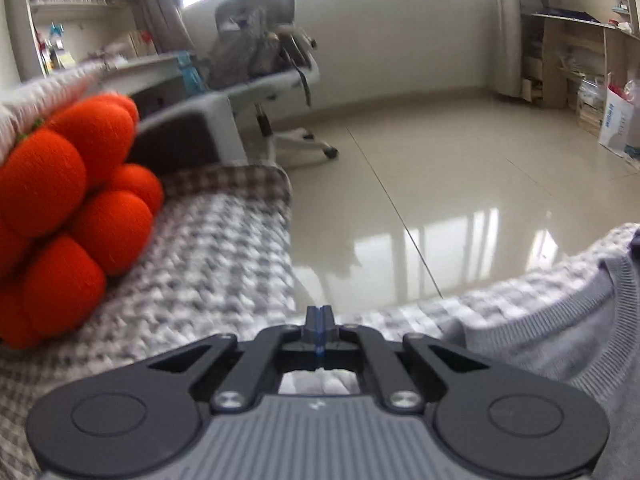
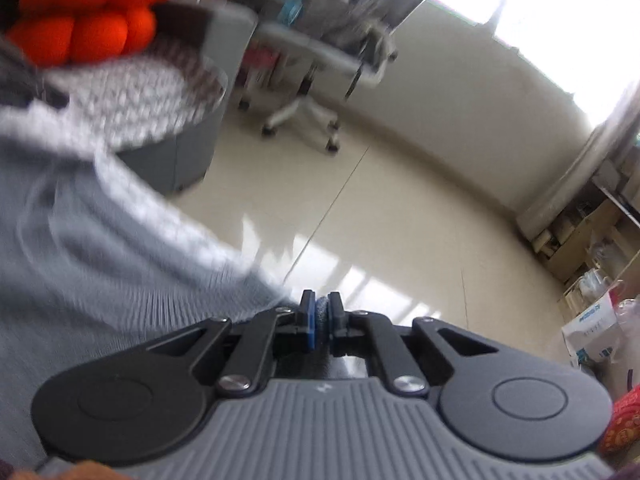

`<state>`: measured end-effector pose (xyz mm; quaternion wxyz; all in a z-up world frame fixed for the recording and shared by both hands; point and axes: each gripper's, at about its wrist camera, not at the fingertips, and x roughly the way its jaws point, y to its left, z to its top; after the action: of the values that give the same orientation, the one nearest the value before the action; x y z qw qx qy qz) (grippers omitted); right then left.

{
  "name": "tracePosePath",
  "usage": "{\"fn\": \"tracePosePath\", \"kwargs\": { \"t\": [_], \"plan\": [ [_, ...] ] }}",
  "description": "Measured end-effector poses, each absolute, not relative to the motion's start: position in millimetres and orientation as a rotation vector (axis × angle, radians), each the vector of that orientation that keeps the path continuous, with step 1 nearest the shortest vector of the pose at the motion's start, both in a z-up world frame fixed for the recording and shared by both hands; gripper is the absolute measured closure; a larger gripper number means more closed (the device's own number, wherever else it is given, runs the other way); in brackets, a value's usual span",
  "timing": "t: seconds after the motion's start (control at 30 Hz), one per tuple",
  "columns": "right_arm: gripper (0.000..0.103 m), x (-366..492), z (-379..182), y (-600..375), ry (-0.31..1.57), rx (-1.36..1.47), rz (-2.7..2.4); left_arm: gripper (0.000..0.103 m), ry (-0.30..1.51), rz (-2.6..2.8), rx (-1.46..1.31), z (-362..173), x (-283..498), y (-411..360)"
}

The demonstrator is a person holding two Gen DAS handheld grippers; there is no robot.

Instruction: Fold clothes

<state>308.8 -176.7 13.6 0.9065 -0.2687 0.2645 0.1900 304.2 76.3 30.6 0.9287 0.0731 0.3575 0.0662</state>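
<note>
A light grey knit sweater (image 2: 100, 248) lies on a grey-and-white checked cover (image 1: 208, 248). In the left wrist view the sweater (image 1: 560, 332) shows at the lower right, with its ribbed edge toward me. My right gripper (image 2: 322, 314) is shut on a bunched fold of the sweater, and grey knit shows between its blue pads. My left gripper (image 1: 320, 318) hangs over the cover's front edge, left of the sweater. Its pads are pressed together with no cloth visible between them.
An orange plush cushion (image 1: 68, 216) sits on the cover at the left. Beyond the cover's edge lies a shiny tiled floor (image 1: 460, 184) with a white office chair (image 1: 276, 80). Shelves and boxes (image 1: 580, 80) stand at the right wall.
</note>
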Motion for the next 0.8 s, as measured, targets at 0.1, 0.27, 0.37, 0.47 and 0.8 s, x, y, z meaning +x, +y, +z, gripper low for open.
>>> {"fn": "tracePosePath", "kwargs": {
  "t": [0.1, 0.27, 0.37, 0.47, 0.8],
  "plan": [
    [0.093, 306.1, 19.4, -190.8, 0.545, -0.489, 0.45, 0.095, 0.76, 0.094, 0.053, 31.9, 293.8, 100.3],
    [0.06, 317.0, 50.1, -232.7, 0.562, -0.215, 0.501, 0.042, 0.742, -0.046, 0.005, 26.7, 283.2, 107.7],
    [0.06, 320.3, 49.7, -235.3, 0.595, -0.192, 0.539, 0.042, 0.75, -0.08, 0.006, 17.3, 284.7, 102.4],
    [0.06, 321.0, 41.6, -228.5, 0.641, -0.211, 0.574, 0.058, 0.745, -0.048, 0.039, 11.4, 283.6, 91.4],
    [0.097, 288.9, 30.7, -176.1, 0.542, -0.514, 0.454, 0.102, 0.636, 0.166, 0.203, 22.5, 281.4, 51.9]
  ]
}}
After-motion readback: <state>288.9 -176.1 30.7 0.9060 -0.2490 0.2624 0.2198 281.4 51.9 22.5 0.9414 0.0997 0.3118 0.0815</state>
